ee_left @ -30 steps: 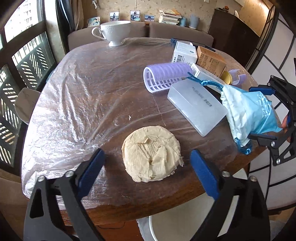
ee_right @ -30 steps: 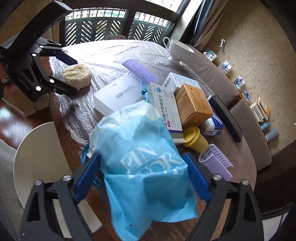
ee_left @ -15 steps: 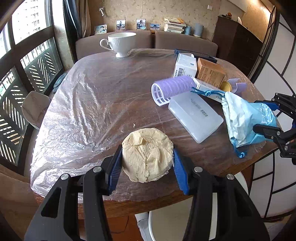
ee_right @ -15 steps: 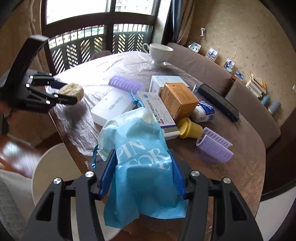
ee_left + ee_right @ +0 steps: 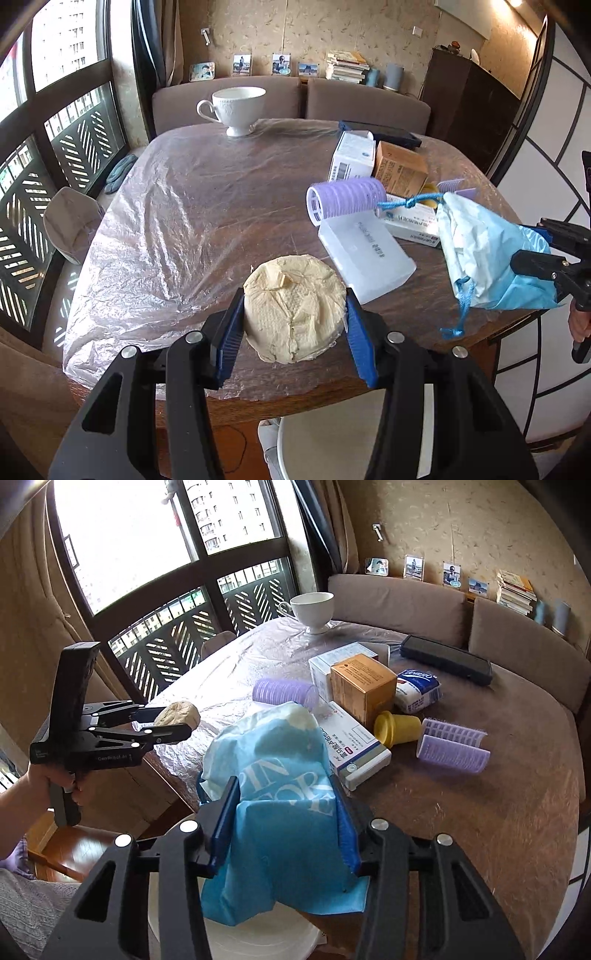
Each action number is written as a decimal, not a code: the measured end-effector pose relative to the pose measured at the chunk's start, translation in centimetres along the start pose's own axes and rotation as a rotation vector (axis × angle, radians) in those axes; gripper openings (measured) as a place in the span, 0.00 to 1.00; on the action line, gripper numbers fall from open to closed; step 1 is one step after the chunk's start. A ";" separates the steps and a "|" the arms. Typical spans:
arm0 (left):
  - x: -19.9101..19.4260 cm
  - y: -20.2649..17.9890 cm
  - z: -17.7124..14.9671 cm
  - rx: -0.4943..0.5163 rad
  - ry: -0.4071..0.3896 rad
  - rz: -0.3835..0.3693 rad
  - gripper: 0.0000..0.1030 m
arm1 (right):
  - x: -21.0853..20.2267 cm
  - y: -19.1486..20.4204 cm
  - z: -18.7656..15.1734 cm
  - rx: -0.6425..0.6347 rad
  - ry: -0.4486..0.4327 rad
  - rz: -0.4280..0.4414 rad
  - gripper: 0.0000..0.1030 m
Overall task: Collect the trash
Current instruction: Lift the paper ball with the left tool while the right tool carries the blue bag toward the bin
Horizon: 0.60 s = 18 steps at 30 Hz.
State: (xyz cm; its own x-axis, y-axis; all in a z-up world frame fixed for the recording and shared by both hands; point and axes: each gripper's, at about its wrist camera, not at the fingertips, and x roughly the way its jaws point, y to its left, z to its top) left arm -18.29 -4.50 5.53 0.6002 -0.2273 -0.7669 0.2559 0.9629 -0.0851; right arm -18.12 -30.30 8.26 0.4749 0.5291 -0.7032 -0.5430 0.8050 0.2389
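My left gripper (image 5: 294,325) is shut on a crumpled beige wad of paper (image 5: 293,312) and holds it just above the table's near edge. It shows in the right wrist view too (image 5: 178,714). My right gripper (image 5: 282,823) is shut on a light blue drawstring bag (image 5: 280,801) with white lettering, held over the table's edge. The bag (image 5: 491,258) hangs at the right in the left wrist view, its mouth turned toward the table.
The round wooden table (image 5: 192,206) has a plastic sheet over it. On it are a white cup (image 5: 238,107), purple hair rollers (image 5: 345,199), a clear plastic case (image 5: 365,254), several boxes (image 5: 364,686), a yellow cap (image 5: 395,725). A white bin (image 5: 258,936) stands below.
My left gripper closed on the paper wad and lifted it back toward the table's edge. My right gripper closed on the blue bag and raised it.
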 end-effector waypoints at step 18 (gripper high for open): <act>-0.8 -1.6 0.6 -0.008 -0.038 -0.053 0.51 | -2.3 1.1 2.2 -0.089 -0.101 -0.202 0.38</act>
State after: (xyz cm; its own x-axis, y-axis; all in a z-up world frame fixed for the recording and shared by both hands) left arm -18.74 -5.93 6.62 0.6142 -0.2836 -0.7364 0.2828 0.9503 -0.1302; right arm -18.29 -30.06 11.66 0.6446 0.3875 -0.6591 -0.4867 0.8728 0.0371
